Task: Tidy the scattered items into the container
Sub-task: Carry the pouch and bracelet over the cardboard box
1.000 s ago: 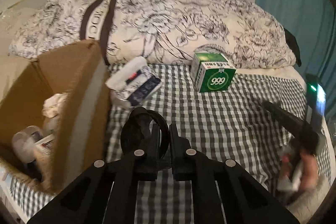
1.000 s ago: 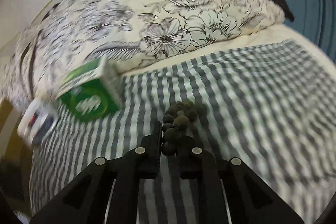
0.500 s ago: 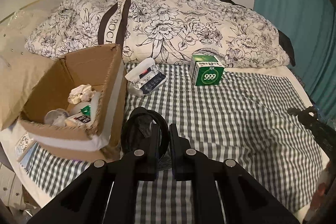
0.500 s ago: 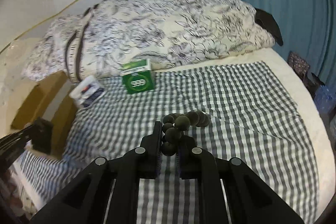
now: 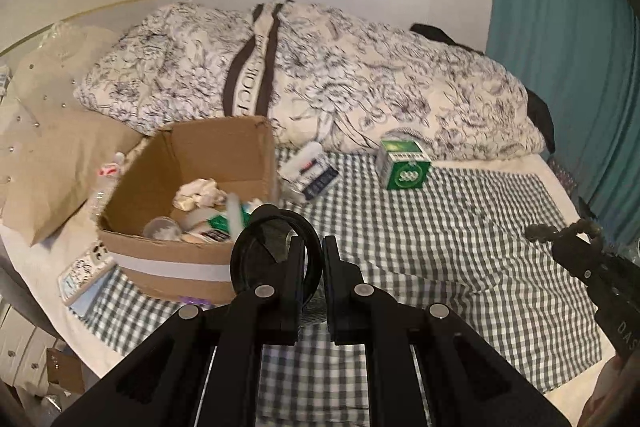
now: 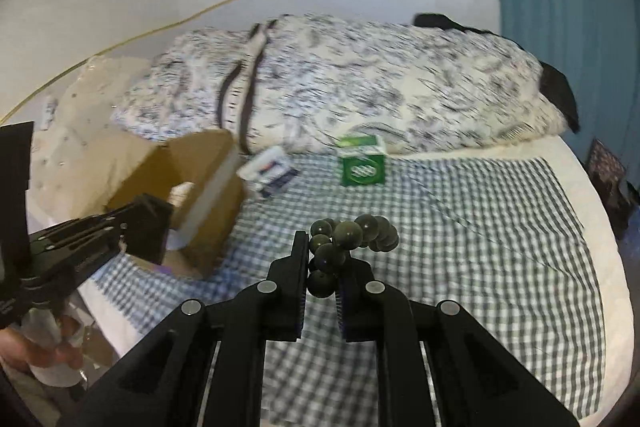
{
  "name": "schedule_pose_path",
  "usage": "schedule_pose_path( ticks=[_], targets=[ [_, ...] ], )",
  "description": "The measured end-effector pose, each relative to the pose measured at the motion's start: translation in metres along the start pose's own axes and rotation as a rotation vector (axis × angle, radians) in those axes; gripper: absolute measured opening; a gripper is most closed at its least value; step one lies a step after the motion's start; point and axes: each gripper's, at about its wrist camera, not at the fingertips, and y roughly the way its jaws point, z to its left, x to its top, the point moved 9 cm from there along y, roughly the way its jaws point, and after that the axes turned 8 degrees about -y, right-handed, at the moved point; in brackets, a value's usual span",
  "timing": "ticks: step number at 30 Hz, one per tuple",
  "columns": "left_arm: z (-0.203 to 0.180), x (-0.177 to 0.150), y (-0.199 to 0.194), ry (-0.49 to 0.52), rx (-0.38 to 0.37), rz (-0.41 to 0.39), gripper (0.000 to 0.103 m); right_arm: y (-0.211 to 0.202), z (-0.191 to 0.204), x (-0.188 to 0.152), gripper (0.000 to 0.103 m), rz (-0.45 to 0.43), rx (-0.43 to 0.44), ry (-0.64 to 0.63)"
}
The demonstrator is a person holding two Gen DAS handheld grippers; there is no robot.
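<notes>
Both grippers are lifted higher above the cardboard box (image 5: 224, 155), the left gripper (image 5: 313, 267) clamped on a black ring (image 5: 276, 247), the right gripper (image 6: 322, 271) on dark beads (image 6: 352, 235); a green carton (image 5: 402, 165) and a white packet (image 5: 310, 173) are left beside the box.

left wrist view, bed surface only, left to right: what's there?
phone case → cardboard box → black ring shut in the left gripper → white-and-blue packet → green box → bead bracelet shut in the right gripper.
</notes>
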Motion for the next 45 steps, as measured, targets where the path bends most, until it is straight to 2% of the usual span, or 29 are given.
schedule_pose_path(
  ticks=[9,14,20,23,25,32,34,36,37,38,39,45],
  targets=[
    [0.073,0.033,-0.003,-0.059,0.066,-0.038,0.009,0.021,0.1,0.054,0.011,-0.03,0.154,-0.109],
    [0.118,0.044,0.02,-0.112,0.107,-0.021,0.009,0.052,0.155,0.08,0.011,-0.027,0.239,-0.145],
    [0.152,0.053,0.055,-0.141,0.123,0.0,0.009,0.098,0.207,0.098,0.011,0.012,0.329,-0.164],
    [0.16,0.053,0.077,-0.145,0.12,0.022,0.009,0.134,0.222,0.101,0.011,0.069,0.368,-0.16],
    [0.162,0.053,0.093,-0.14,0.116,0.039,0.009,0.162,0.227,0.1,0.011,0.105,0.365,-0.154],
    [0.166,0.05,0.133,-0.132,0.087,0.062,0.011,0.22,0.219,0.089,0.011,0.174,0.364,-0.107],
    [0.165,0.049,0.139,-0.131,0.073,0.07,0.025,0.23,0.213,0.086,0.012,0.186,0.375,-0.088],
    [0.165,0.046,0.143,-0.144,0.083,0.088,0.078,0.235,0.21,0.087,0.015,0.189,0.405,-0.061],
    [0.167,0.046,0.143,-0.152,0.103,0.089,0.085,0.237,0.21,0.087,0.034,0.197,0.421,-0.055],
    [0.167,0.047,0.142,-0.157,0.113,0.082,0.087,0.239,0.21,0.086,0.046,0.205,0.427,-0.053],
    [0.166,0.048,0.141,-0.158,0.111,0.078,0.088,0.24,0.209,0.087,0.066,0.207,0.423,-0.053],
    [0.161,0.046,0.129,-0.15,0.139,0.083,0.092,0.223,0.202,0.1,0.068,0.162,0.433,-0.038]
  ],
)
